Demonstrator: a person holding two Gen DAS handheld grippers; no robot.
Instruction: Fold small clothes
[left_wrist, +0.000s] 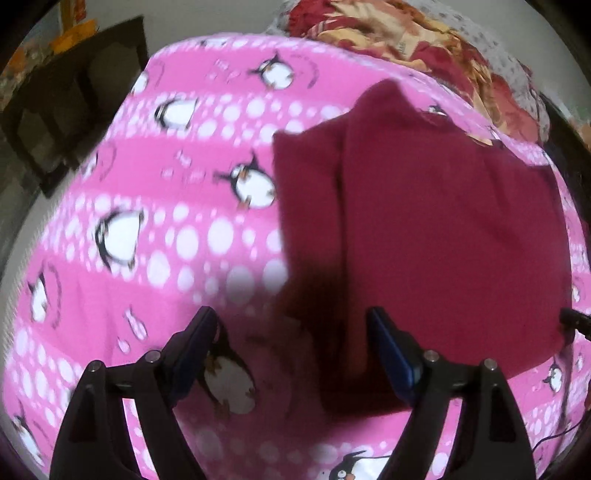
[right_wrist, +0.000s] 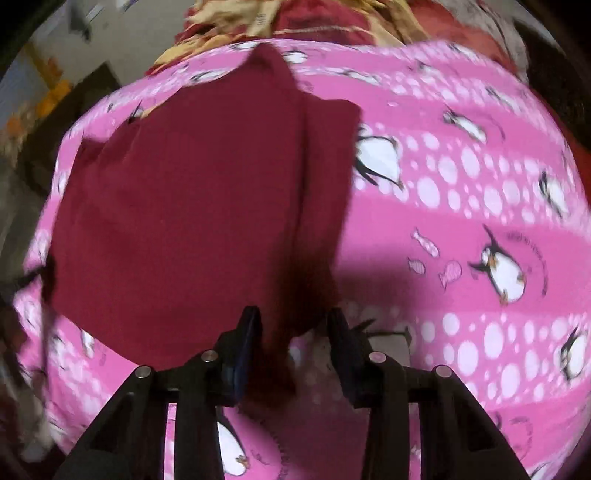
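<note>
A maroon garment (left_wrist: 436, 229) lies spread on a pink penguin-print blanket (left_wrist: 166, 229). In the left wrist view my left gripper (left_wrist: 291, 321) is open, its jaws wide apart over the garment's near left edge, with nothing between them. In the right wrist view the garment (right_wrist: 184, 206) fills the left half, and its near right corner hangs down between the jaws of my right gripper (right_wrist: 293, 319), which is open around the cloth. The blanket (right_wrist: 461, 221) shows to the right.
A crumpled red and yellow floral cloth (left_wrist: 399, 40) lies at the far end of the blanket, also in the right wrist view (right_wrist: 295, 18). A dark wooden piece of furniture (left_wrist: 70, 99) stands at far left. A black cable (left_wrist: 574, 321) lies at the garment's right edge.
</note>
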